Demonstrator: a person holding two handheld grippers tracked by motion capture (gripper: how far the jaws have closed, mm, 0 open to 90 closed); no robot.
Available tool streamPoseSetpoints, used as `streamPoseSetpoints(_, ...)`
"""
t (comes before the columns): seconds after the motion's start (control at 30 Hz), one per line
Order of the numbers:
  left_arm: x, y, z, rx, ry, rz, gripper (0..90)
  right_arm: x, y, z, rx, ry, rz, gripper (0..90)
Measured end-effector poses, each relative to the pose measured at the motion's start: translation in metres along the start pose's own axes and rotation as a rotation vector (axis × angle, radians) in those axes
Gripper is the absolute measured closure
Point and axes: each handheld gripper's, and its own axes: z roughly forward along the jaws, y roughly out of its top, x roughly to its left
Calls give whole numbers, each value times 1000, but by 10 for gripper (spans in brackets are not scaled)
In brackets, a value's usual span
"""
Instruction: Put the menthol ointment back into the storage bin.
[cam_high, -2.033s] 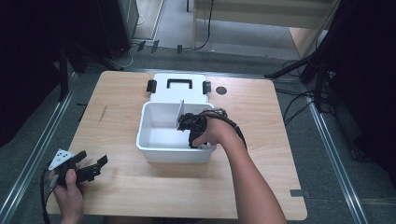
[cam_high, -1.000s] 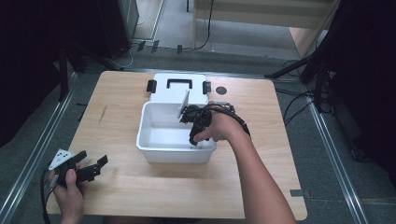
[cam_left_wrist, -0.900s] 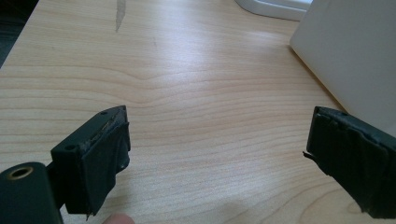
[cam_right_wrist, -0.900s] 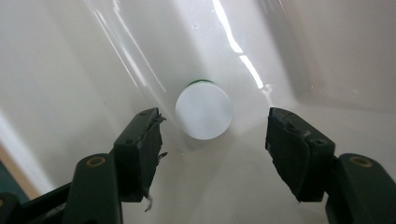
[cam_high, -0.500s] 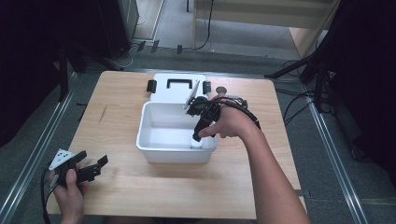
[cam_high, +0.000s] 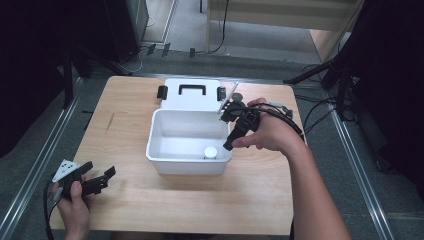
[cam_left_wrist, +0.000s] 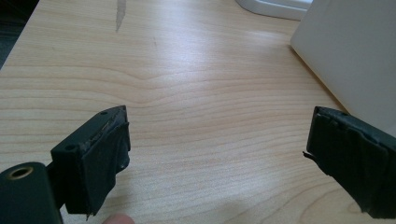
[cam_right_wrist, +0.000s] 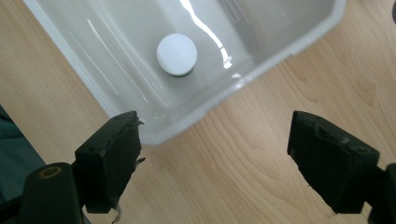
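While upright in the white bin (cam_high: 165, 150), small white-capped bottle (cam_high: 210, 152), axis vertical.

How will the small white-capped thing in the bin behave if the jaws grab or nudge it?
The white-capped item is round with a flat top and stands upright on the glossy floor of the white bin, so a nudge probably slides it rather than tips it. If it is knocked over, it may roll. It looks small and likely light; its smooth cap could slip between the jaws.

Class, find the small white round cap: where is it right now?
In the high view, the cap lies inside the white bin, near its front right corner, close to the right hand-held gripper.
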Motion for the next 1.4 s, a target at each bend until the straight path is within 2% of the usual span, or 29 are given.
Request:
streamPoseSetpoints(0.17,-1,0,0,-3,4,6,68,-9,-22,-1,-5,-6,41,178)
streamPoseSetpoints(0.47,-2,0,0,0,8,9,68,-17,-59,10,-16,12,99,177)
streamPoseSetpoints(0.6,-1,0,0,1,8,12,68,-22,-80,20,-21,14,133,165)
streamPoseSetpoints(0.63,-1,0,0,1,8,12,68,-22,-80,20,-21,14,133,165)
streamPoseSetpoints(0.67,-2,0,0,2,8,15,68,-25,-89,25,-16,8,155,155)
streamPoseSetpoints(0.8,-2,0,0,1,8,15,68,-27,-101,32,-19,-11,188,150)
streamPoseSetpoints(0.83,-2,0,0,1,8,17,68,-29,-112,37,-17,-44,229,137)
streamPoseSetpoints(0.93,-2,0,0,1,9,17,68,-31,-120,41,-22,-52,250,133)
streamPoseSetpoints(0.97,-2,0,0,0,10,17,68,-33,-130,47,-34,-50,297,110)
streamPoseSetpoints(1.0,-2,0,0,0,10,17,68,-33,-130,47,-34,-50,297,110)
streamPoseSetpoints(1.07,-2,0,0,2,9,17,68,-36,-142,55,-47,-60,346,95)
streamPoseSetpoints(1.13,-3,0,0,2,11,18,68,-36,-146,58,-62,-70,351,95)
streamPoseSetpoints(1.17,-3,0,0,3,12,20,68,-38,-156,63,-93,-79,367,95)
streamPoseSetpoints(1.27,-3,0,0,3,12,19,68,-38,-163,66,-112,-85,376,95)
streamPoseSetpoints(1.4,-3,0,0,4,13,23,68,-37,-180,76,-163,-111,397,94)
